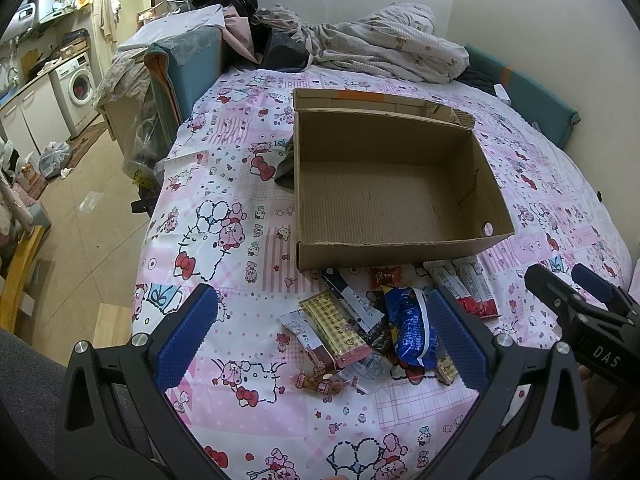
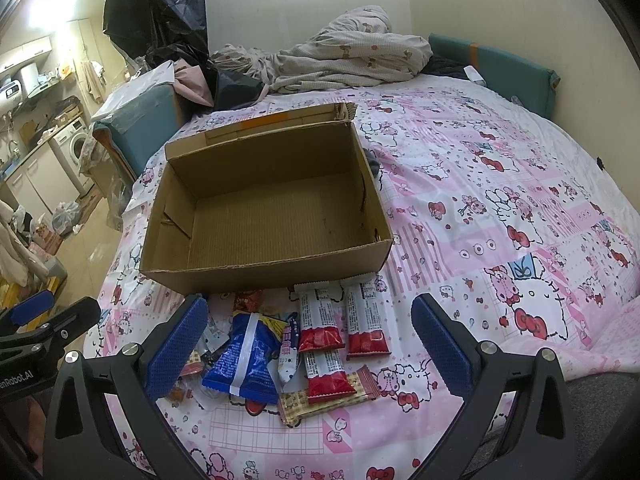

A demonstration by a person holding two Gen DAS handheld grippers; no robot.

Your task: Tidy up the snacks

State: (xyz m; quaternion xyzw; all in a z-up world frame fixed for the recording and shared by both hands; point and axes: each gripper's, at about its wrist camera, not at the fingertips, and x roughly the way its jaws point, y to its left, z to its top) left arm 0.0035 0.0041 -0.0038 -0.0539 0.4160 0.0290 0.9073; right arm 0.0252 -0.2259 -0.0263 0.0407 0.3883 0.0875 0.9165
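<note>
since both the left gripper [image 1: 320,328] and right gripper [image 2: 310,344] hang wide open and empty, the red-tipped bars [image 2: 320,320], long axes pointing at the box [image 2: 264,260], lie nearer the right.

We see plain brown cardboard box [image 2: 264,216]; pink-white cartoon patchwork bedsheet [image 2: 500,216]; blue snack bag [image 2: 244,360]; red-white bars [image 2: 320,320]; yellow checked wrapper [image 1: 336,332]; blue finger pads [image 1: 188,336].

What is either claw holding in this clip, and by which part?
Nothing is held. The left claw and right claw are both open above the snack pile, which lies untouched on the bedspread beside the empty cardboard box.
</note>
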